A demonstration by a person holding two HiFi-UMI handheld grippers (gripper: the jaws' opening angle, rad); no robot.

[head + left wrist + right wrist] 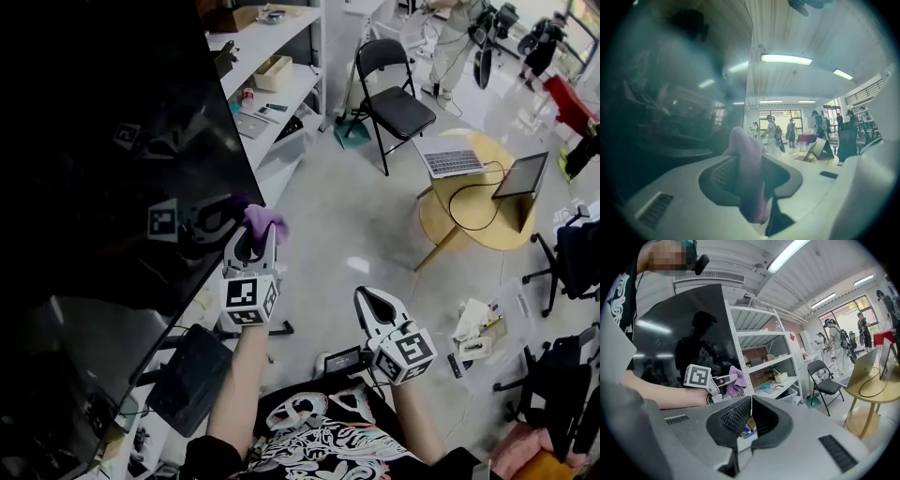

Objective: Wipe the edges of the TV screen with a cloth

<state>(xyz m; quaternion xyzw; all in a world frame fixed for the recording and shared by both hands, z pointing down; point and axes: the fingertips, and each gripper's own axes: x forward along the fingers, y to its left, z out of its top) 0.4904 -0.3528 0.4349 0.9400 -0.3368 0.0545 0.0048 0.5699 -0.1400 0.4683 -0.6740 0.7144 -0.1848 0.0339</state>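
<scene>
The left gripper [253, 242] has its jaws pressed together on a purple cloth [265, 222]. The cloth is pinched between the two jaws and a soft bunch of it sticks out past the tips. It is right at the edge of the big dark TV screen [94, 141], near the screen's corner. I cannot tell if the cloth is really touching the glass. The shiny screen shows a dim picture of the gripper and its square marker, like a mirror. In the head view, the right gripper [377, 305] is at about 4 o'clock from the left one, lower down and well apart from the TV. Its jaws are pressed together with nothing between them. White shelves [281, 89] with small boxes and things stand just past the TV, at about 12 o'clock from the cloth. A black folding chair [398, 108] is at about 1 o'clock. A round wooden table [441, 225] is at about 3 o'clock, with an open laptop [450, 161] on it.
</scene>
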